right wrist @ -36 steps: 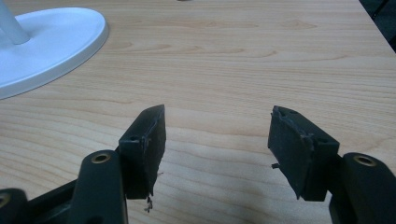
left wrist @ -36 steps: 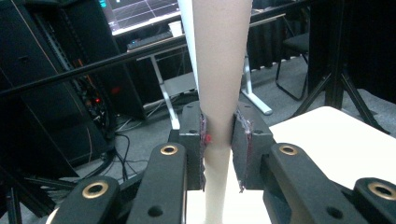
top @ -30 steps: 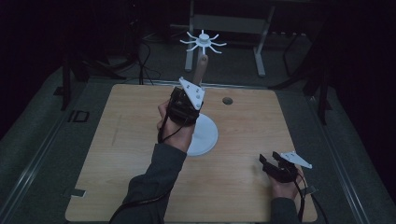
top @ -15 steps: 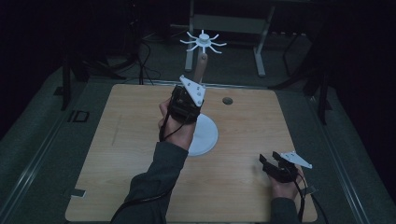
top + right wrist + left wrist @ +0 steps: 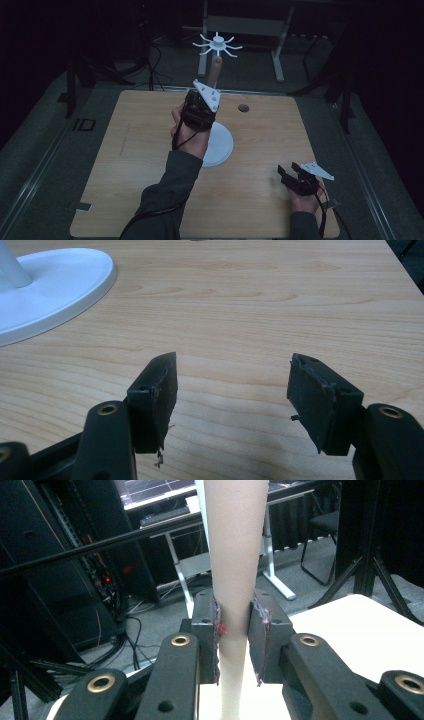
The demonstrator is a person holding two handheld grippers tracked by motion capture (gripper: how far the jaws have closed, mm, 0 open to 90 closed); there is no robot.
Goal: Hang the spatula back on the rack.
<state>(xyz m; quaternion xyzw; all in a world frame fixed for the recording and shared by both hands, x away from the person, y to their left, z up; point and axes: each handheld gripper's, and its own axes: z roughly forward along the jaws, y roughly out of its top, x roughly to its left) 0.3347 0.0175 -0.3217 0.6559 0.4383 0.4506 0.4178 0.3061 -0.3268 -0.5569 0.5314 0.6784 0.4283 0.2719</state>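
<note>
High view: wooden table in dark room, left gripper fingers pinching post, right gripper fingers spread.

We see a dim room where a light wooden bench with rounded corners stands on a grey floor, the far end falling into near darkness. Beyond it we make out a white-legged desk, loose cables on the floor and dark stand legs at the right. Past the bench's far edge we find a black equipment rack and a lit screen on the desk.
</note>
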